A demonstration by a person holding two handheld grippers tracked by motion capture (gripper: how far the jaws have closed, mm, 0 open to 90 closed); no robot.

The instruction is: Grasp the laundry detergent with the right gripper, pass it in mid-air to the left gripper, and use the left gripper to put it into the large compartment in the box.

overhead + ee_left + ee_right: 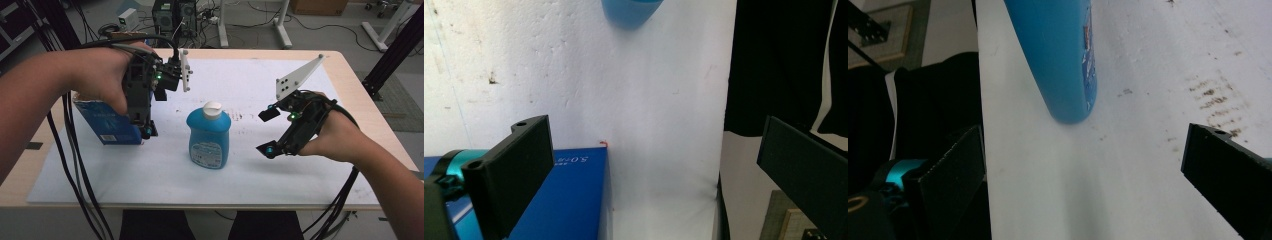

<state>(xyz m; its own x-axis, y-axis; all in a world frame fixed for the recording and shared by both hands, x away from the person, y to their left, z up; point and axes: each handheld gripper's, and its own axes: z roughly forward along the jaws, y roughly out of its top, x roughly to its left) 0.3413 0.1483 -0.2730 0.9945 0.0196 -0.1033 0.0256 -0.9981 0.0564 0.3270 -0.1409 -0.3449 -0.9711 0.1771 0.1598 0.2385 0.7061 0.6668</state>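
**Both tongs open, bottle and box not yet gripped**

The blue bottle (209,135) stands upright at the centre of the white sheet (300,170) on the counter (372,125). The blue box (102,122) stands at about 9 o'clock from the bottle, near the sheet's left edge.

The left tongs (150,131) hang just over the box at its right end, with the jaws spread wide and nothing between them; in the left gripper view the box top lies under the left jaw. The right tongs (267,132) are at 3 o'clock from the bottle, apart from it, jaws wide open and pointing toward it.

I judge the work is at its beginning: both approaches are made, but no grasp. Closing on the things and moving them is left.
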